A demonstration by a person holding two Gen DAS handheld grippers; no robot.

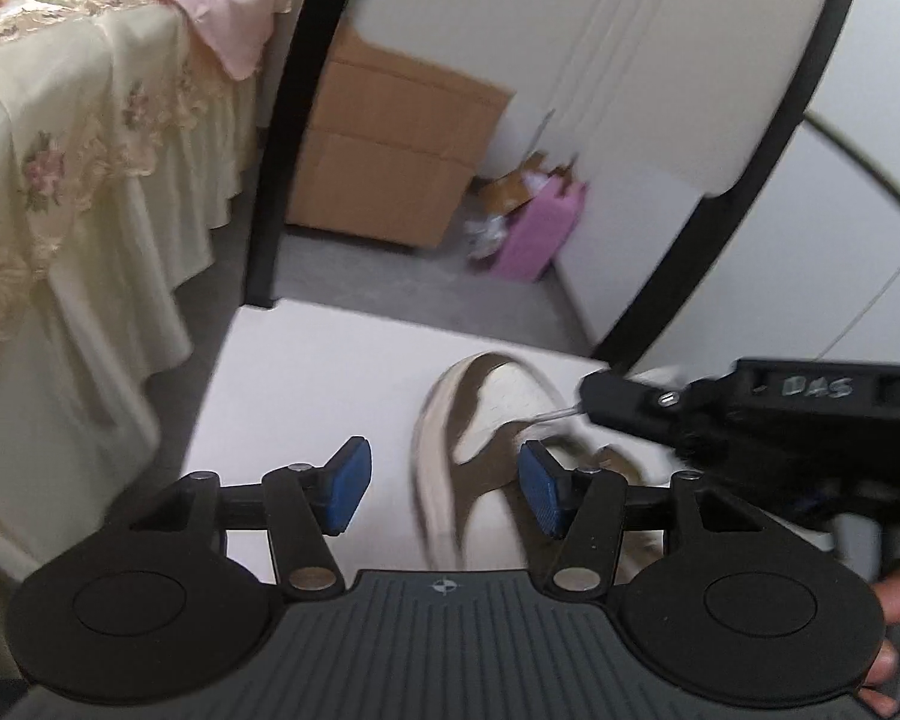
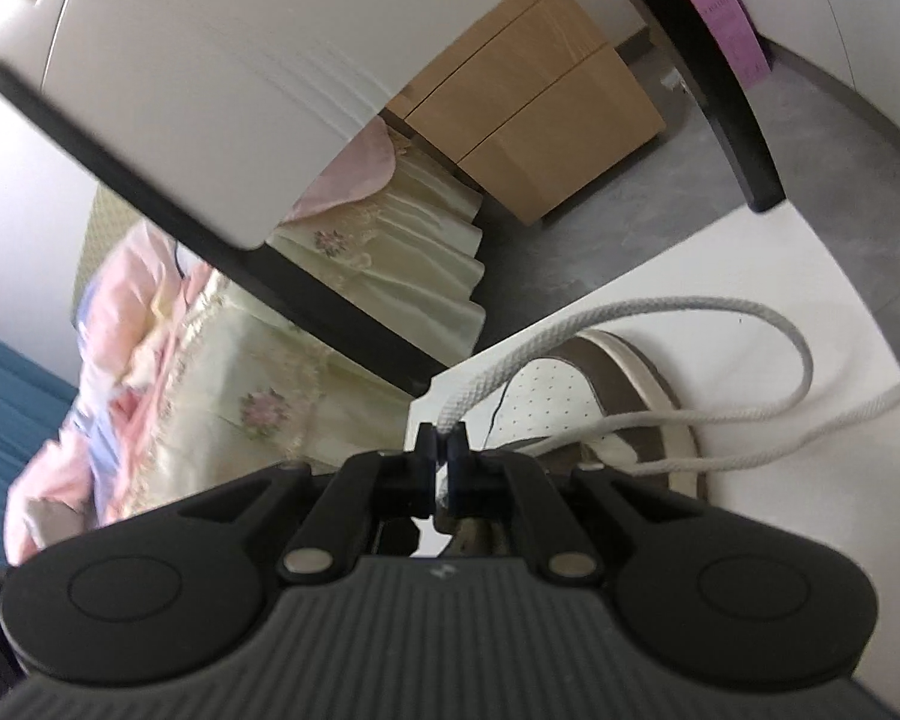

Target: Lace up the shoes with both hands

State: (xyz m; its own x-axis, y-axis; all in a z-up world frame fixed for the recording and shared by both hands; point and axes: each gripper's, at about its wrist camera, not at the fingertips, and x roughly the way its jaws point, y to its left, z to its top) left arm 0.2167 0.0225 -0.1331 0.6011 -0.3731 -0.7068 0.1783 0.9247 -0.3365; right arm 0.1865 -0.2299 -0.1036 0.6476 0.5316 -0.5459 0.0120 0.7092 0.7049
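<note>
A white counter [image 1: 306, 372] is carrying a single shoe [image 1: 498, 396], which is lying near the counter's far edge with the grey floor [image 1: 390, 276] just beyond. The shoe is showing a white perforated upper with brown panels and a cream sole rim; in the left wrist view it is looking blurred. To the shoe's left the counter is lying bare and open as far as its left edge, where a bed [image 1: 60, 180] draped in a cream floral cover is standing close by. A black-framed white chair [image 1: 660, 90] is rising just behind the counter.

A white woven lace [image 2: 660, 309] is looping up off the shoe in a wide arc, with further strands trailing right across the counter. The right claw [image 2: 443, 450] is pinching this lace tight between its closed pads, above the shoe. The left claw [image 1: 444, 483] is standing wide apart, its blue pads [image 1: 348, 483] gripping nothing, hanging over the shoe's side.
</note>
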